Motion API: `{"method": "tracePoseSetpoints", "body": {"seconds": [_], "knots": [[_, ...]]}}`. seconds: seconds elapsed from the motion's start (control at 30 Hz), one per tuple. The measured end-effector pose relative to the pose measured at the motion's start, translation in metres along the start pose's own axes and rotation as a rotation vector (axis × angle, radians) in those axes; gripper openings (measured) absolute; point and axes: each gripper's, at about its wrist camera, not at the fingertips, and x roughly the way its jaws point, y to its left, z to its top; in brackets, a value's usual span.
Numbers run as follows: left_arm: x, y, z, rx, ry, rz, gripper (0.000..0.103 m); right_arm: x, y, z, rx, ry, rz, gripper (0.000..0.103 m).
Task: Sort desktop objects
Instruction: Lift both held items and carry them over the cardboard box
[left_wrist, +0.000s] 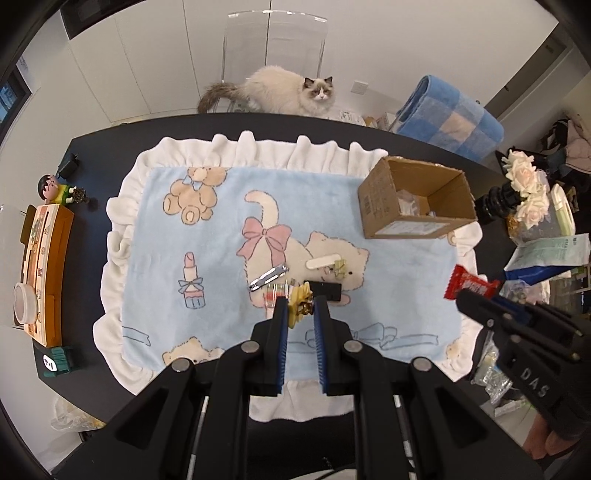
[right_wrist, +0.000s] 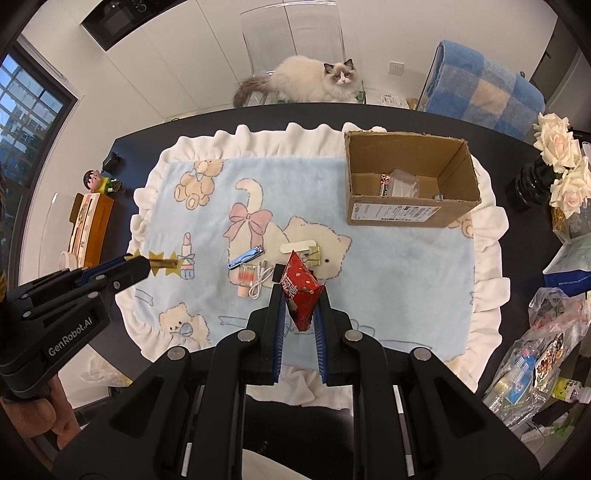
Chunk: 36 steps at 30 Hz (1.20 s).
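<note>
Left wrist view shows the left tool (left_wrist: 300, 309) closed on a gold star hair clip (left_wrist: 300, 304), lifted over the blue blanket (left_wrist: 399, 280). That clip looks hard and spiky, so holding its flat middle is best. Right wrist view shows the right tool (right_wrist: 300, 300) closed on a red snack packet (right_wrist: 300, 291). It looks light and crinkly, so a soft squeeze will do. The cardboard box (right_wrist: 406, 216) waits at two o'clock.

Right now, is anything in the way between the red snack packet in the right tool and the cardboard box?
Nothing visible. The packet is held above the blanket, and the stretch up to the box is bare. The clip and nail file lie left of that path.
</note>
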Motion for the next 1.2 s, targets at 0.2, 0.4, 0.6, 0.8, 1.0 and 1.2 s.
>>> {"method": "tracePoseSetpoints", "body": {"seconds": [0.2, 0.4, 0.6, 0.8, 1.0, 1.2], "knots": [[0.01, -0.016, 0.016, 0.003, -0.006, -0.01, 0.014, 0.007, -0.019, 0.013, 0.011, 0.003, 0.004, 0.015], [0.023, -0.043, 0.042, 0.025, -0.004, -0.043, 0.014, 0.01, -0.048, 0.039, 0.034, -0.017, -0.006, 0.015], [0.03, -0.072, 0.071, 0.052, -0.033, -0.065, 0.014, 0.007, -0.084, 0.07, 0.066, -0.042, -0.002, 0.015], [0.042, -0.095, 0.099, 0.049, -0.034, -0.102, 0.014, 0.014, -0.11, 0.092, 0.075, -0.036, 0.002, 0.015], [0.063, -0.121, 0.121, 0.074, -0.027, -0.117, 0.014, 0.026, -0.137, 0.11, 0.085, -0.025, -0.006, 0.015], [0.085, -0.141, 0.138, 0.091, -0.014, -0.141, 0.014, 0.046, -0.161, 0.125, 0.086, 0.003, -0.026, 0.015]]}}
